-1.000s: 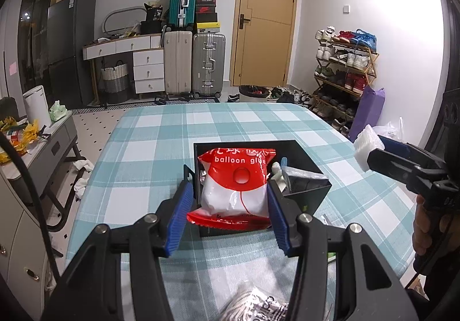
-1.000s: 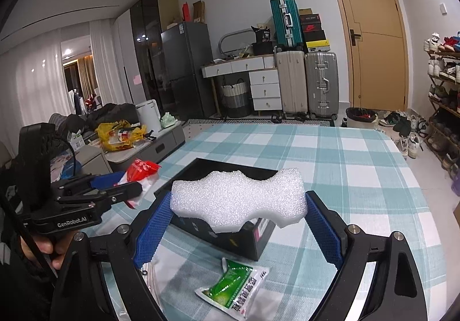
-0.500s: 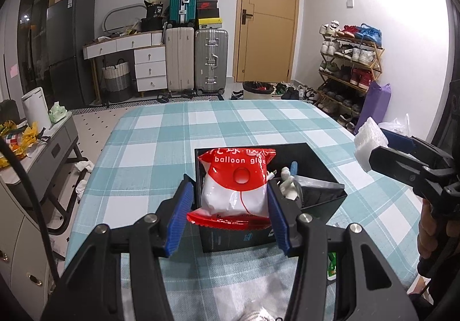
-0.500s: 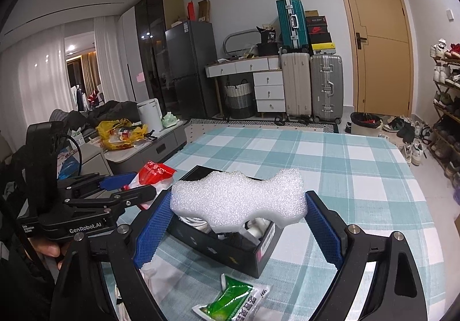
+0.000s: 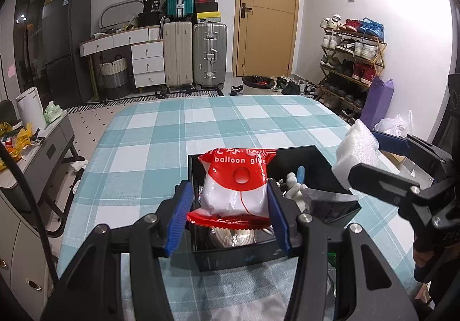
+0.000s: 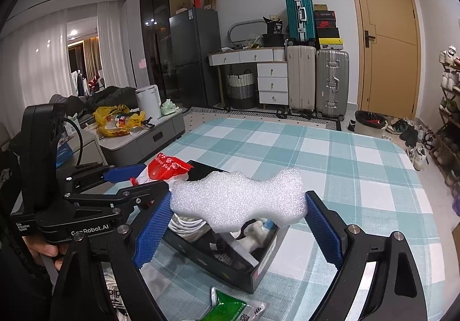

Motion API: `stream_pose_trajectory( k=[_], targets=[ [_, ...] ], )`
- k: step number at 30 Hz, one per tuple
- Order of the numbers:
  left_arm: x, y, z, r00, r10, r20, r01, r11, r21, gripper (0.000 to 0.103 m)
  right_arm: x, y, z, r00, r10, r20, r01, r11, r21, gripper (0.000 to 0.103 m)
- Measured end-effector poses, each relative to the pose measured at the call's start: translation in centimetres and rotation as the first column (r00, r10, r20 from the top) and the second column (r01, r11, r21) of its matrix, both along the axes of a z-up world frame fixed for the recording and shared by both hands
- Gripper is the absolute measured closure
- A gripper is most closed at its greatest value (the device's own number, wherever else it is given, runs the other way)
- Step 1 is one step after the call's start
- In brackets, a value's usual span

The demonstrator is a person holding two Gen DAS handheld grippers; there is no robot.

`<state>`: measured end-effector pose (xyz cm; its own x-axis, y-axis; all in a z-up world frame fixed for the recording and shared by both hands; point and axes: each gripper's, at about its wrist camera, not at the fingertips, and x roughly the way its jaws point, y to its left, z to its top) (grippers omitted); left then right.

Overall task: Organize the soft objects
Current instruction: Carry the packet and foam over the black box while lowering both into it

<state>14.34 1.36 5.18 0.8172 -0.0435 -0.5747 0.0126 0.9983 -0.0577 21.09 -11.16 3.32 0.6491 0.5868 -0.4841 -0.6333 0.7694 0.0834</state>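
Observation:
My left gripper [image 5: 230,211] is shut on a red and white "balloon glue" packet [image 5: 235,183] and holds it above the near end of a black box [image 5: 342,203] on the checked table. My right gripper [image 6: 238,220] is shut on a white foam piece [image 6: 238,200] and holds it over the same box [image 6: 230,260]. The box holds a white cable coil [image 6: 187,224], a small white figure [image 5: 293,188] and other small items. The right gripper and the foam [image 5: 356,151] show at the right of the left wrist view. The left gripper with the packet [image 6: 166,167] shows at the left of the right wrist view.
A green sachet [image 6: 230,306] lies on the teal checked tablecloth [image 6: 345,163] in front of the box. A white printed bag [image 6: 115,292] lies at the near left. Suitcases [image 5: 195,53], a shoe rack [image 5: 350,62] and a low cabinet [image 5: 37,145] stand around the table.
Both grippers have moved closer over the black box, which now sits nearer in both views. Each still holds its object. The right gripper has come closer to the left one.

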Motion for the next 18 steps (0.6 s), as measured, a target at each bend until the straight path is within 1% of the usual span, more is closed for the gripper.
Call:
stream_pose_trajectory(
  k=[7, 18],
  targets=[
    [1.2, 0.4, -0.4, 1.000, 0.000, -0.016, 0.000, 1.000, -0.011, 0.052, 1.3, 1.4, -0.8, 1.000, 0.012, 0.006, -0.012, 0.999, -0.040, 0.012],
    [2.3, 0.5, -1.0, 1.000, -0.005, -0.025, 0.004, 1.000, -0.023, 0.052, 3.1, 2.7, -2.0, 1.000, 0.024, -0.009, -0.025, 0.997, -0.069, 0.012]
  ],
)
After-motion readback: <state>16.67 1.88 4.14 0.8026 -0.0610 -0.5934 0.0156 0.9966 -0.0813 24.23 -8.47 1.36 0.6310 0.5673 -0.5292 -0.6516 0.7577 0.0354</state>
